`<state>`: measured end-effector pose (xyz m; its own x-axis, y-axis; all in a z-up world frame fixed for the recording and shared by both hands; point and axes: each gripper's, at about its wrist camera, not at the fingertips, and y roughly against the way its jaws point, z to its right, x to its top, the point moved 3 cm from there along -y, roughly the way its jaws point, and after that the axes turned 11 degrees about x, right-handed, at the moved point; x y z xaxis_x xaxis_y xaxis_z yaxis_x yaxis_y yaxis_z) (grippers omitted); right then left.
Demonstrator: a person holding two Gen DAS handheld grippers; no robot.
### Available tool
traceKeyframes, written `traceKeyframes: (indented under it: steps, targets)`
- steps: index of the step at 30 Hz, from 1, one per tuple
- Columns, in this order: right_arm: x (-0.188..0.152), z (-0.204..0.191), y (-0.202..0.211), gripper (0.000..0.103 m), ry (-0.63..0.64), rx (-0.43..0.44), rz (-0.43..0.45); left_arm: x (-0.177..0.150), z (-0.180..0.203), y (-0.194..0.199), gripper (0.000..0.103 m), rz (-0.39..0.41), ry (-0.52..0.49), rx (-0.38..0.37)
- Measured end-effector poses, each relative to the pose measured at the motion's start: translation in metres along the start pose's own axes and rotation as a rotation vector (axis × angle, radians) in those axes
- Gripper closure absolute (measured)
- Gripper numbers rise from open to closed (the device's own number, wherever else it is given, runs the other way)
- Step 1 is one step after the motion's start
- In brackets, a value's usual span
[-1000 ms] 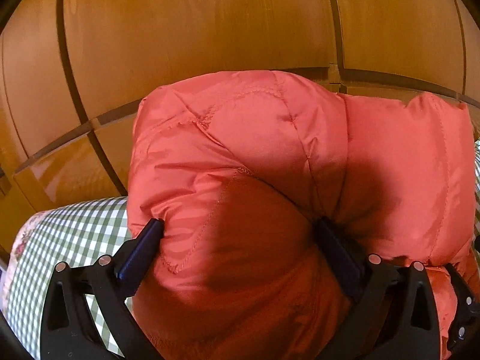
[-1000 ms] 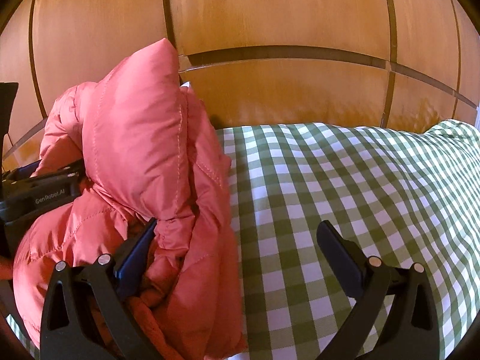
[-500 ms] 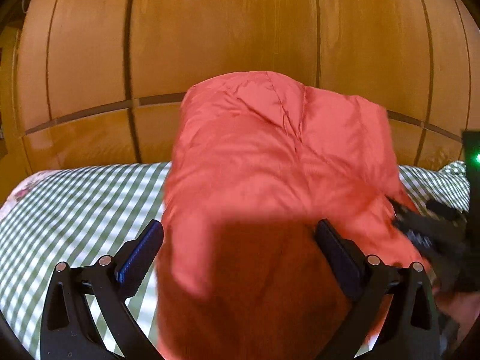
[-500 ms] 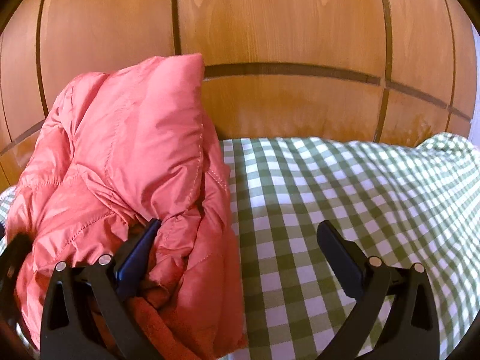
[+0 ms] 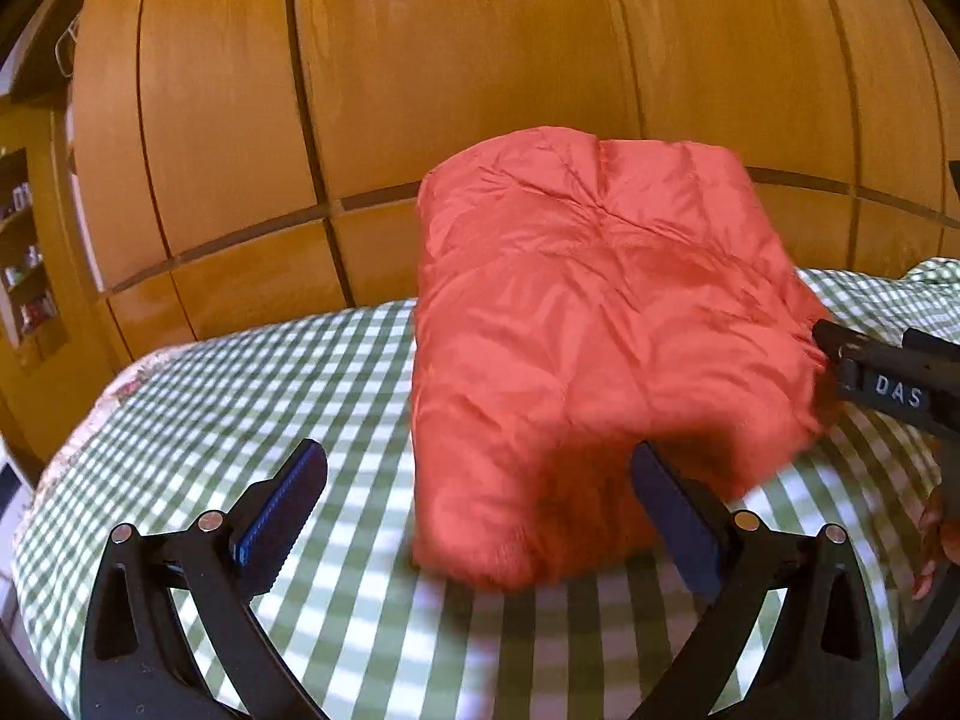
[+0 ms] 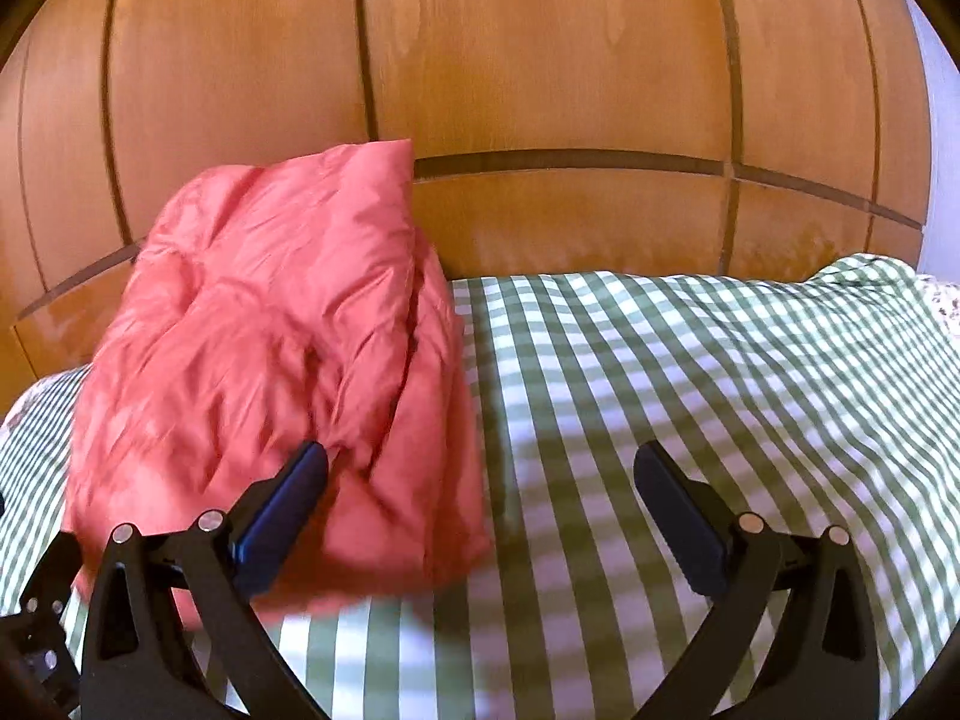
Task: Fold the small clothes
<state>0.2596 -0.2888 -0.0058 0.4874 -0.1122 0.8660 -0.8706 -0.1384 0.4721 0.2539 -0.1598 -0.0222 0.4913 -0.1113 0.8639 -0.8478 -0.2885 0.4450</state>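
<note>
A folded puffy red-orange jacket (image 5: 600, 330) lies in a thick bundle on the green-and-white checked bedcover (image 5: 240, 396). My left gripper (image 5: 480, 510) is open and empty, just in front of the bundle's near edge. In the right wrist view the jacket (image 6: 270, 360) sits to the left. My right gripper (image 6: 480, 510) is open and empty; its left finger (image 6: 288, 498) lies against the jacket's near side. The right gripper's body also shows in the left wrist view (image 5: 888, 384), at the jacket's right edge.
A wooden panelled headboard (image 5: 480, 90) rises right behind the jacket. A shelf with small items (image 5: 24, 252) stands at the far left. The checked cover (image 6: 720, 390) stretches to the right of the jacket, bunched up at the far right.
Both grippers have pulled back and away from the jacket. The left one no longer has fabric between its fingers. The jacket has settled into a lower bundle on the bed.
</note>
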Motion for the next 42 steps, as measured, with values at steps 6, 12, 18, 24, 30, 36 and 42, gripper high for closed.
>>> traceKeyframes:
  steps: [6, 12, 18, 24, 30, 36, 42]
  targets:
    - [-0.020, -0.011, 0.038, 0.002, 0.052, -0.030, -0.027, -0.014, -0.019, 0.020, 0.003, -0.050, 0.064, 0.057]
    - [-0.043, -0.017, 0.068, 0.002, 0.057, 0.002, -0.036, -0.026, -0.027, 0.050, 0.003, -0.034, 0.066, 0.087]
    - [-0.058, -0.028, 0.092, 0.002, 0.084, 0.030, -0.032, -0.031, -0.034, 0.079, 0.003, -0.002, 0.054, 0.085]
    - [-0.070, -0.029, 0.107, 0.002, 0.072, 0.026, -0.032, -0.038, -0.042, 0.097, 0.003, 0.010, 0.055, 0.081]
    - [-0.075, -0.046, 0.118, 0.002, 0.125, 0.036, -0.011, -0.051, -0.046, 0.102, 0.003, -0.033, 0.068, 0.067]
    - [-0.079, -0.055, 0.124, 0.002, 0.147, 0.048, -0.003, -0.055, -0.051, 0.104, 0.003, -0.045, 0.090, 0.068]
    - [-0.083, -0.058, 0.123, 0.002, 0.154, 0.050, -0.013, -0.059, -0.055, 0.102, 0.003, -0.074, 0.119, 0.064]
